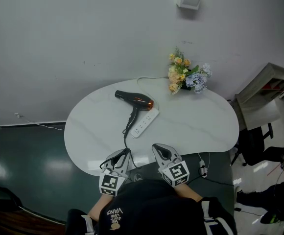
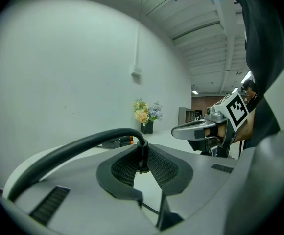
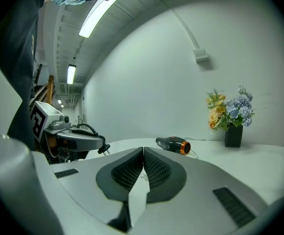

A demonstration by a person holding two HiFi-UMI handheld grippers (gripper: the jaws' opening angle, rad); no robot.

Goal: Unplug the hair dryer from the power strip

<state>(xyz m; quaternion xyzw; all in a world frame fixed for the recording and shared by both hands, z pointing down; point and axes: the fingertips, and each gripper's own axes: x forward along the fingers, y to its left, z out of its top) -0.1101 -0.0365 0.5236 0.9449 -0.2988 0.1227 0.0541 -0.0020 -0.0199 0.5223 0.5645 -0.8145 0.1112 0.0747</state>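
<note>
Head view: hair dryer [image 1: 134, 101] lies on its side mid-table, black body with an orange ring, nose touching the far end of the white power strip [image 1: 145, 122]. Its cord [image 1: 128, 132] runs off the handle toward you, into the left gripper [image 1: 122, 153] at the near edge. Right gripper [image 1: 161, 149] sits just beside it. The table [image 1: 205, 126] is glossy white and rounded, with flowers [image 1: 186, 77] at the far edge.

Left gripper view: you're clamped on the plug [image 2: 141, 155], pinched between the ribbed pads [image 2: 164, 168]. The cord arcs out of its top and off to the left.

Right gripper view: your jaws are clenched together with nothing between them. Across from you the left gripper shows the plug with its prongs bare, so I'd call it already out of the strip.

Handling:
- Plug is small, hard, smooth plastic. Grip the body, not the cord.
- Cord is thick, rubbery and springy, and will tug back.
- Dryer looks light enough to skid on that slick top if you pull.
- Strip is light too, so expect it to slide.
</note>
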